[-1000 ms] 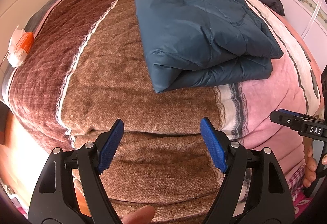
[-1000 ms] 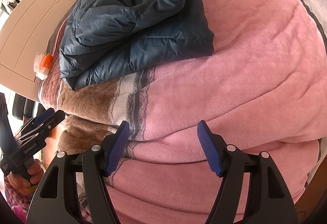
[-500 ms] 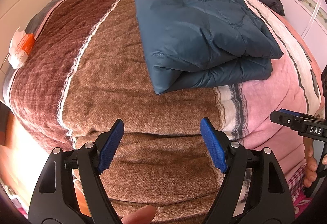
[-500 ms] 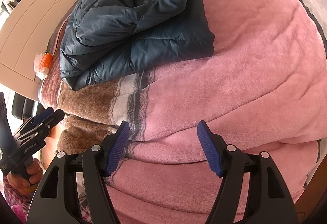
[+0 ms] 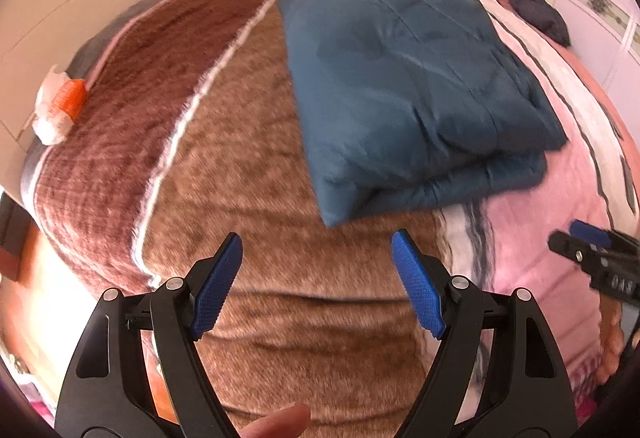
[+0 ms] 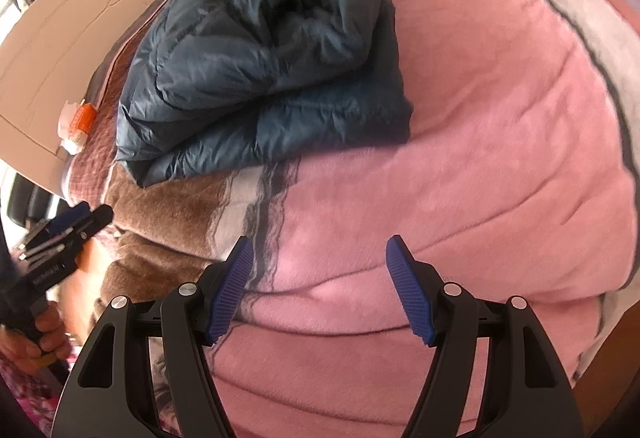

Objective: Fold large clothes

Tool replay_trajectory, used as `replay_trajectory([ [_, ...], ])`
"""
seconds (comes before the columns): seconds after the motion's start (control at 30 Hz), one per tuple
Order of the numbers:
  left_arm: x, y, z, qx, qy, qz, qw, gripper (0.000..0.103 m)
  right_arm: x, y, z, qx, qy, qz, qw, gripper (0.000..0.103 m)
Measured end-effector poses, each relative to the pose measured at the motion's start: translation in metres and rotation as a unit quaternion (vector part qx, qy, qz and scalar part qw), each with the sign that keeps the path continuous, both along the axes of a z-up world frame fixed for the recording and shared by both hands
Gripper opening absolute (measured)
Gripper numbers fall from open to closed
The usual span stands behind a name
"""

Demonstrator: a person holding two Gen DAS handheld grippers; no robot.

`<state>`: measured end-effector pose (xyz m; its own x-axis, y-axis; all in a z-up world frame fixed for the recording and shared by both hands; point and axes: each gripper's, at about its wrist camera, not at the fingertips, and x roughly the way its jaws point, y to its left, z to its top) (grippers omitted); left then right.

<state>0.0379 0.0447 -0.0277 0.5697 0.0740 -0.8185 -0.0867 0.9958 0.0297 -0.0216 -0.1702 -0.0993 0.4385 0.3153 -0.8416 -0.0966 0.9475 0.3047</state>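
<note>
A dark blue quilted down jacket (image 5: 408, 90) lies folded into a thick rectangle on the bed; it also shows in the right wrist view (image 6: 264, 78). My left gripper (image 5: 318, 242) is open and empty, over the brown blanket just short of the jacket's near corner. My right gripper (image 6: 320, 246) is open and empty, over the pink blanket, short of the jacket's near edge. Each gripper shows at the edge of the other's view: the right one (image 5: 592, 250), the left one (image 6: 72, 226).
A striped brown, white and pink fleece blanket (image 5: 200, 178) covers the bed. A white and orange packet (image 5: 60, 110) lies at the bed's left edge by the cream headboard (image 6: 60, 50). A dark garment (image 5: 528, 6) lies at the far right.
Both views are now blurred with motion. The jacket sits a little further right in the left wrist view and a little lower in the right wrist view. Both grippers stay open.
</note>
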Motion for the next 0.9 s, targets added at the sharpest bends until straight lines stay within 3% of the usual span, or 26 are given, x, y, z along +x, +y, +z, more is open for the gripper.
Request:
replay_trajectory([
  [0.17, 0.011, 0.005, 0.005, 0.008, -0.034, 0.063, 0.9974, 0.077, 0.003, 0.010, 0.016, -0.068, -0.057, -0.011, 0.996, 0.075],
  [0.4, 0.004, -0.013, 0.000, 0.048, -0.037, 0.046, 0.9971, 0.078, -0.001, 0.024, 0.024, -0.158, -0.115, -0.038, 0.980, 0.081],
  [0.6, -0.008, -0.033, 0.012, 0.054, -0.058, 0.014, 0.9968, 0.078, -0.002, 0.024, 0.021, -0.166, -0.108, -0.051, 0.979, 0.081],
  [0.9, -0.013, -0.041, 0.012, 0.062, -0.056, -0.001, 0.9965, 0.078, -0.014, 0.024, 0.026, -0.157, -0.120, -0.062, 0.978, 0.081],
])
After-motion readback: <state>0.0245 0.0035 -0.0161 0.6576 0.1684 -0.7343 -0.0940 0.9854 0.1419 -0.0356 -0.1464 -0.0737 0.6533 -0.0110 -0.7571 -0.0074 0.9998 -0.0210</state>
